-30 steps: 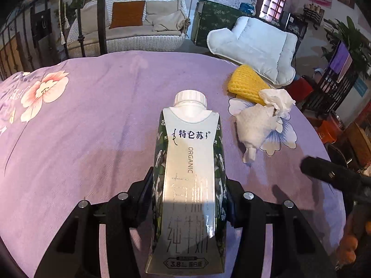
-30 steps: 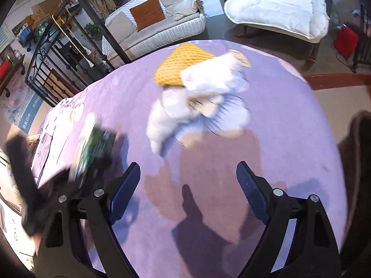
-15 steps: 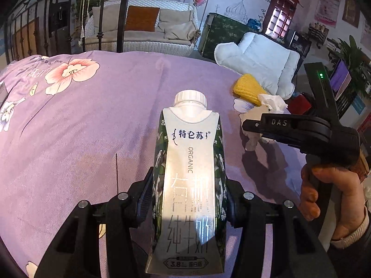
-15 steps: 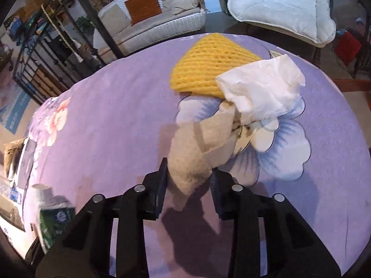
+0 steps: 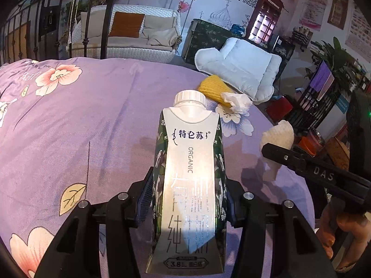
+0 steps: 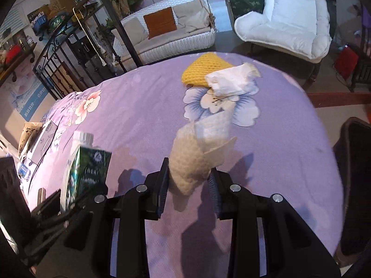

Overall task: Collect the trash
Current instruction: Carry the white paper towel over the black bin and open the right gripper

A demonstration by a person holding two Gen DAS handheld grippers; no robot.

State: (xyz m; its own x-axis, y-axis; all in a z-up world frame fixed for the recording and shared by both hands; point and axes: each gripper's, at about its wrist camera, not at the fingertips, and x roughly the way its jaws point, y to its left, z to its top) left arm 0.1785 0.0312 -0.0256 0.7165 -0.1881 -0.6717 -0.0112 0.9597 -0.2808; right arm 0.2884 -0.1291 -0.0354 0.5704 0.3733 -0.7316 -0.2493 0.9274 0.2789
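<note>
A table [image 6: 143, 106] draped in a purple flowered cloth is being viewed from both tools. A milk carton [image 5: 192, 173] is being clamped between the pads of the left tool [image 5: 189, 199], its white cap pointing away over the cloth. A crumpled paper towel [image 6: 197, 155] is being pinched by the right tool [image 6: 189, 185], whose jaws have just been closing onto it; it is being held clear of the cloth. Well beyond the right tool, near the table's far edge, a yellow foam net [image 6: 204, 69] is being overlapped by a white tissue [image 6: 231, 81], both lying on the cloth.
</note>
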